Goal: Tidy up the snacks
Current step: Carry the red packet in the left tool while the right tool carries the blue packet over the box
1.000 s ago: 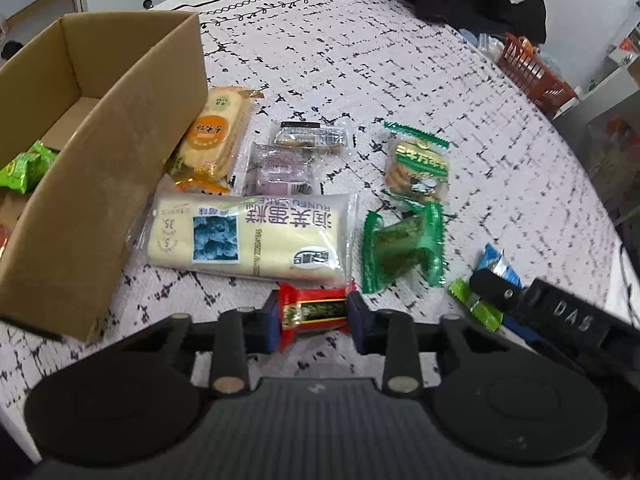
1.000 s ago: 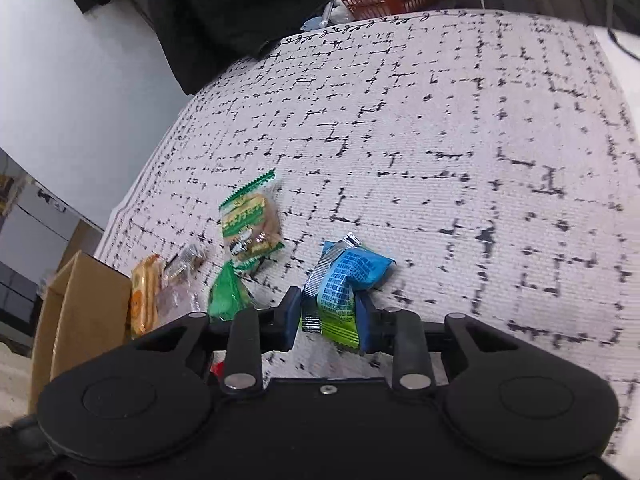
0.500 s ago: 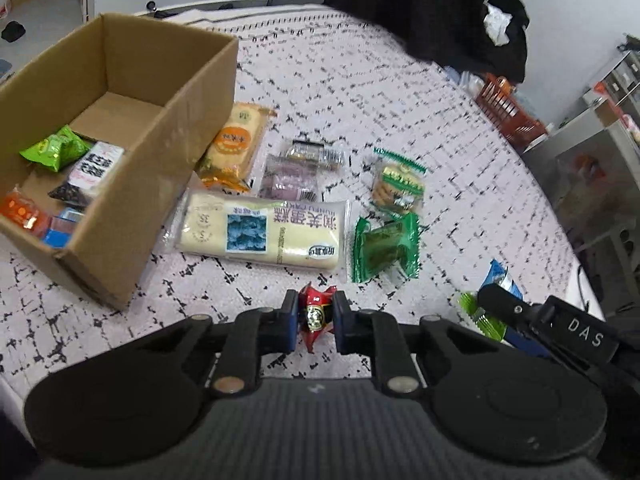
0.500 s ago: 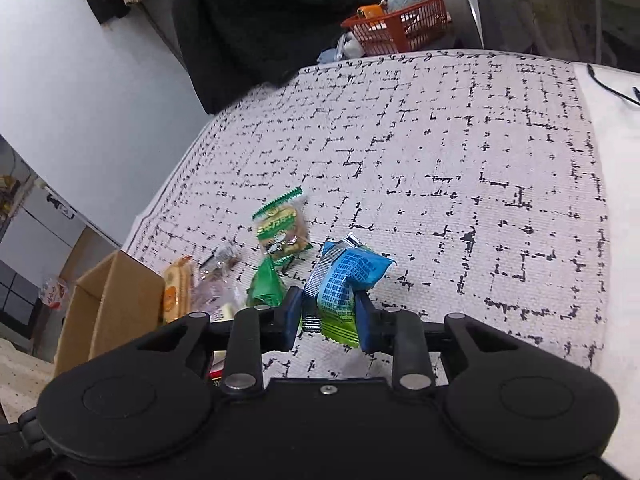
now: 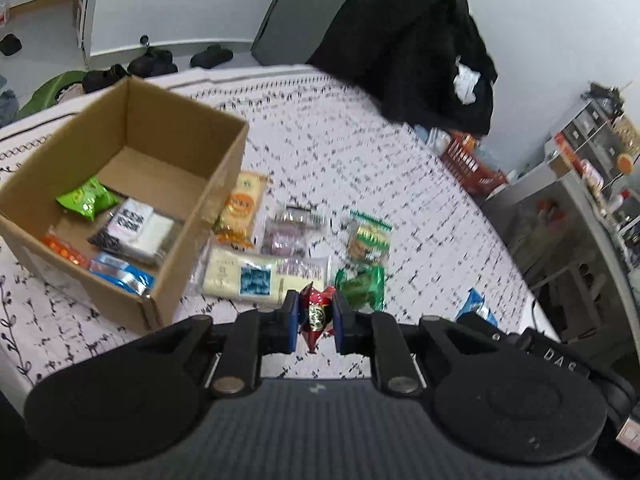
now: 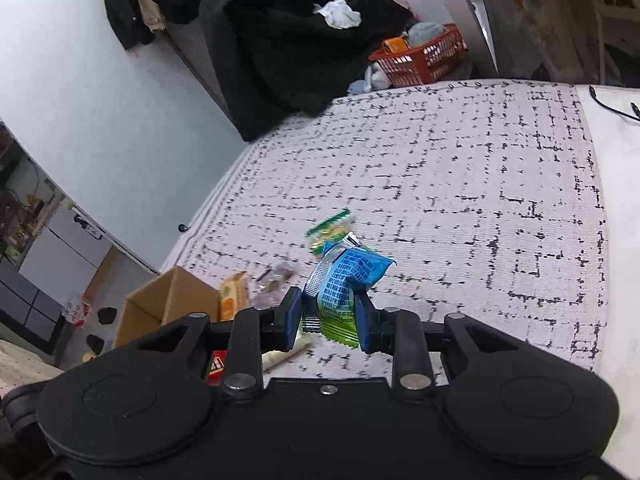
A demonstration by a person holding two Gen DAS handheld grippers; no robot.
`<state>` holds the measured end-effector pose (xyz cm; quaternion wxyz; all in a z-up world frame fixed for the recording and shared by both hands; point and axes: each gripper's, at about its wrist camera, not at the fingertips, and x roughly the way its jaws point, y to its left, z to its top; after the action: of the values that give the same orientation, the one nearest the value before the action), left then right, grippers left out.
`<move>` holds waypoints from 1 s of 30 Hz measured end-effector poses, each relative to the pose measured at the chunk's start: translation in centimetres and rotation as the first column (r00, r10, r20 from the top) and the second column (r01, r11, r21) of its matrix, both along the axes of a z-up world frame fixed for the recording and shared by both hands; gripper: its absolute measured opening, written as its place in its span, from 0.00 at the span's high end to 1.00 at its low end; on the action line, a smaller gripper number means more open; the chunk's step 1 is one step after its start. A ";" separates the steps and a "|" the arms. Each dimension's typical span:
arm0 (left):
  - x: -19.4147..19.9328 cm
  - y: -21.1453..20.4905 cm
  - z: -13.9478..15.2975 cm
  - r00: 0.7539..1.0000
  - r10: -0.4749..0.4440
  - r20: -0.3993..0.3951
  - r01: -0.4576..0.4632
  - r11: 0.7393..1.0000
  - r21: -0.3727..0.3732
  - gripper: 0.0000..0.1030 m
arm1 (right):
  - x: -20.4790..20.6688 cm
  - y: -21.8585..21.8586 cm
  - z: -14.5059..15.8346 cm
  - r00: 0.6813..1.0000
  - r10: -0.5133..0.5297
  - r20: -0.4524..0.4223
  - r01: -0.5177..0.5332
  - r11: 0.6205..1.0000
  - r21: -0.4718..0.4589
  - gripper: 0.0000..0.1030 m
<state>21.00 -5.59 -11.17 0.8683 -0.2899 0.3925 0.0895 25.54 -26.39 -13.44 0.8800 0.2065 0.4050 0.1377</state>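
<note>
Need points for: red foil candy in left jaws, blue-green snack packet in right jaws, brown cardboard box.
red foil candy [image 5: 315, 312], left wrist view, printed centre label.
blue-green snack packet [image 6: 340, 284], right wrist view, blue printed face.
brown cardboard box [image 5: 208, 196], left wrist view, outer side wall.

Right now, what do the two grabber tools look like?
Both are matte black plastic. The left tool and right tool each have two blue-padded fingers on black linkage arms with silver pivot pins, above two round discs. White letters "DAS" mark the right tool's side. No sleeves or cables show.

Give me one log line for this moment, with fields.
left gripper: shut on red candy | right gripper: shut on blue packet | box: partly filled
</note>
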 end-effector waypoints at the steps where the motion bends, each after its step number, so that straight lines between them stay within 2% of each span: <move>1: -0.3 0.3 0.4 1.000 0.004 0.010 -0.004 1.000 -0.001 0.85 | -0.3 0.2 0.3 1.000 0.003 0.006 -0.003 1.000 0.004 0.73; 13: -3.2 3.3 3.6 0.995 0.040 0.089 -0.041 0.999 0.011 0.85 | -2.2 3.9 3.8 0.996 0.058 0.065 -0.059 0.998 0.014 0.73; 21: -4.7 6.1 4.2 0.991 0.078 0.113 -0.076 0.997 -0.016 0.85 | -3.0 6.8 5.3 0.991 0.098 0.089 -0.098 0.995 0.002 0.73; 30: -6.1 10.2 3.9 0.983 0.139 0.119 -0.133 0.989 -0.057 0.85 | -3.7 11.0 5.5 0.986 0.145 0.083 -0.144 0.989 -0.017 0.73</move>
<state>14.88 4.58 -7.29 0.8753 -0.3422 0.3198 0.1209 21.89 -15.41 -7.96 0.8851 0.1658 0.3822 0.2073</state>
